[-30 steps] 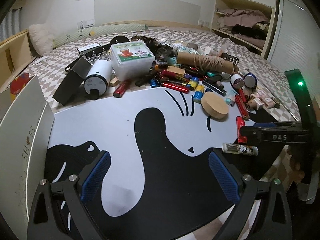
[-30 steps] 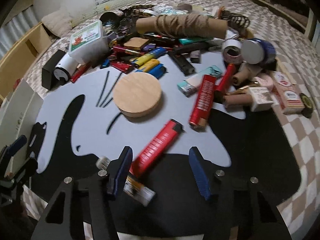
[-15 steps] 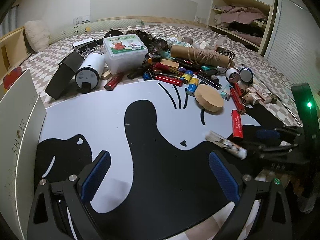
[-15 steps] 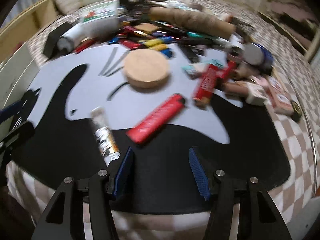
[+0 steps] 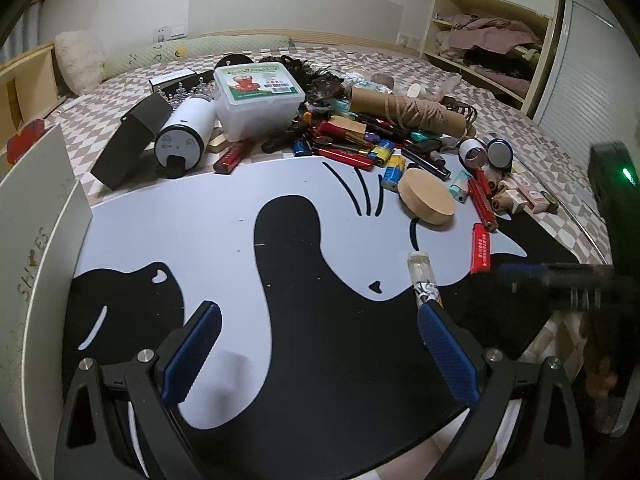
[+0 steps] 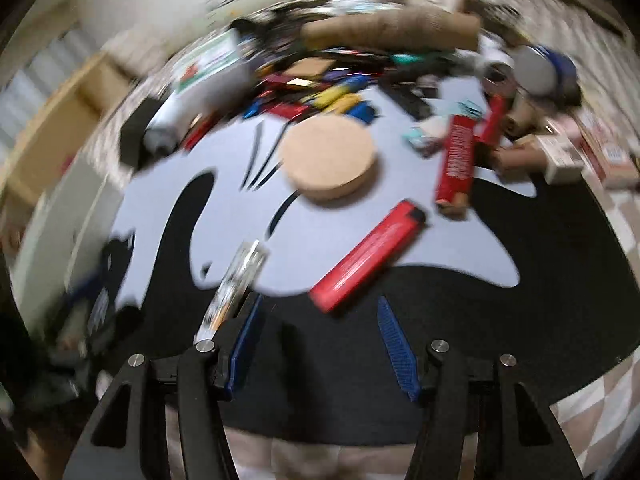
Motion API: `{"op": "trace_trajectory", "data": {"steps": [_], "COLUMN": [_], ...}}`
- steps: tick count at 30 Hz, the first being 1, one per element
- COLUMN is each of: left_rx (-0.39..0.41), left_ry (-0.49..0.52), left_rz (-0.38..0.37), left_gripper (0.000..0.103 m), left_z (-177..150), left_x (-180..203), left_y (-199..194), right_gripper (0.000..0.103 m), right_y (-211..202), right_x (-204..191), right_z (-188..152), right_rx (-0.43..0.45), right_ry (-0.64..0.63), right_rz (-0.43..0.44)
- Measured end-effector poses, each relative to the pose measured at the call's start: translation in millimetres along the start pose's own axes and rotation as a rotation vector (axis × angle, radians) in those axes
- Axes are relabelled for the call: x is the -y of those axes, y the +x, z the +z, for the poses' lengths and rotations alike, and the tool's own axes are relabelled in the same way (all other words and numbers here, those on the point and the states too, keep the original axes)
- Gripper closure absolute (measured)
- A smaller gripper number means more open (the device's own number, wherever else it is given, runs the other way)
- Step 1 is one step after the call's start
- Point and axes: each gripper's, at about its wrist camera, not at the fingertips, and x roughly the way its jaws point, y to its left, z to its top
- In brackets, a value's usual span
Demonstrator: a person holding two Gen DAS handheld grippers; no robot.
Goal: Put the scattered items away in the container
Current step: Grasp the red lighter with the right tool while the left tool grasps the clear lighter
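Little looks done: the heap of lighters, tubes and boxes (image 5: 380, 140) crowds the far side of the black-and-white cartoon mat (image 5: 224, 232), while the white cardboard box (image 5: 36, 216) stands at the left edge. Nearest lie a clear patterned lighter (image 6: 236, 280) and a long red lighter (image 6: 368, 250). Both grippers tilt downward over the mat: right gripper (image 6: 318, 340) half-open and empty, red lighter just beyond its fingertips; left gripper (image 5: 318, 354) wide open and empty.

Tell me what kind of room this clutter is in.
Most likely a bedroom: the mat lies on a checkered bedspread with a pillow by a padded headboard, and open shelves hold folded clothes.
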Motion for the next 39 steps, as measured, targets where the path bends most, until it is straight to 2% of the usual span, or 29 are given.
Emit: {"op": "trace_trajectory", "data": {"steps": [3,5,11,14,17,19,20,21,23,28,30,33,34,36,39], "left_rx": [0.003,0.001,0.001,0.002,0.001,-0.003,-0.007,-0.016,-0.042,-0.031,-0.021,-0.008,-0.008,-0.008,-0.017], "left_ry": [0.011,0.026,0.055,0.064,0.07,0.071,0.07,0.07,0.067,0.101,0.139,0.193,0.198,0.205,0.192], "left_rz": [-0.022,-0.033,-0.047,-0.065,-0.084,-0.1,-0.108,-0.115,-0.123,-0.106,-0.083,-0.054,-0.059,-0.063,-0.067], "left_gripper": [0.004,0.004,0.004,0.004,0.005,0.005,0.008,0.018,0.025,0.027,0.042,0.051,0.054,0.068,0.081], "left_z": [-1,-3,-6,-8,-9,-9,-8,-8,-8,-10,-11,-14,-14,-13,-12], "left_x": [7,12,23,28,34,38,40,43,48,60,67,75,75,76,73], "left_y": [2,3,7,10,14,17,19,22,29,35,38,40,40,39,39], "right_gripper": [0.044,0.044,0.044,0.045,0.059,0.075,0.076,0.078,0.08,0.083,0.083,0.083,0.083,0.083,0.083], "right_y": [5,10,26,26,22,19,18,17,16,11,9,9,9,9,10], "right_x": [5,1,-18,-22,-23,-21,-19,-18,-15,-4,3,5,4,1,-1], "right_z": [12,17,17,11,4,2,1,1,1,-2,-3,-4,-5,-6,-7], "right_rx": [0.019,0.025,0.048,0.064,0.075,0.087,0.088,0.091,0.091,0.086,0.085,0.087,0.089,0.096,0.099], "right_ry": [0.057,0.045,-0.089,-0.153,-0.184,-0.182,-0.18,-0.176,-0.165,-0.121,-0.085,-0.074,-0.077,-0.1,-0.123], "right_rz": [-0.019,-0.056,-0.187,-0.215,-0.211,-0.207,-0.201,-0.192,-0.178,-0.125,-0.091,-0.078,-0.08,-0.094,-0.103]}}
